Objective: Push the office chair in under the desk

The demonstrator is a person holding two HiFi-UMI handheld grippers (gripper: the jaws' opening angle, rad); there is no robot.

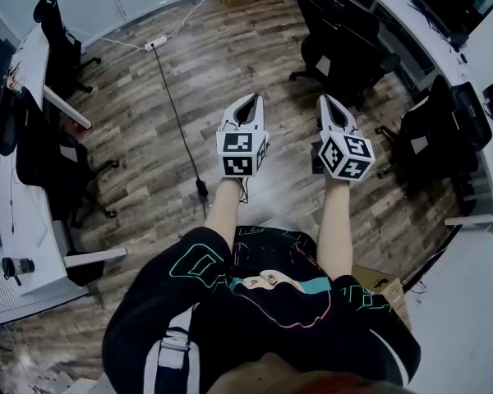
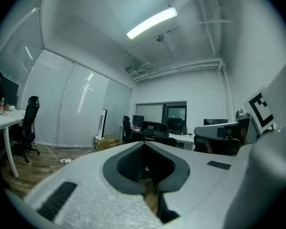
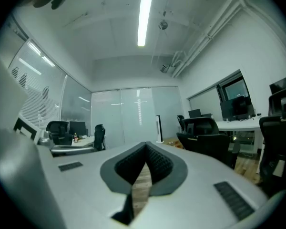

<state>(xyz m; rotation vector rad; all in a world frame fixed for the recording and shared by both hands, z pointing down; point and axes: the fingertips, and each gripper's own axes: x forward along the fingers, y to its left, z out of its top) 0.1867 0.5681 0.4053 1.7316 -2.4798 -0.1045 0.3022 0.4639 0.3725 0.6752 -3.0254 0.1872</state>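
**Q:** What is the condition of the jaws?

**A:** Left gripper (image 1: 251, 98): jaws together, nothing between them. Right gripper (image 1: 325, 100): jaws together, nothing between them. Both units are held side by side at 12 o'clock from the person.

**Q:** Where is the task item?

**A:** The black swivel office chair (image 1: 343, 49) is at 1 o'clock from the grippers and well apart from both. It stands out on the brown wood-plank floor (image 1: 189, 80). The long white worktop (image 1: 384, 1) runs behind it, at 1 to 2 o'clock. A second black office chair (image 1: 440, 134) stands at 3 o'clock, beside the same worktop.
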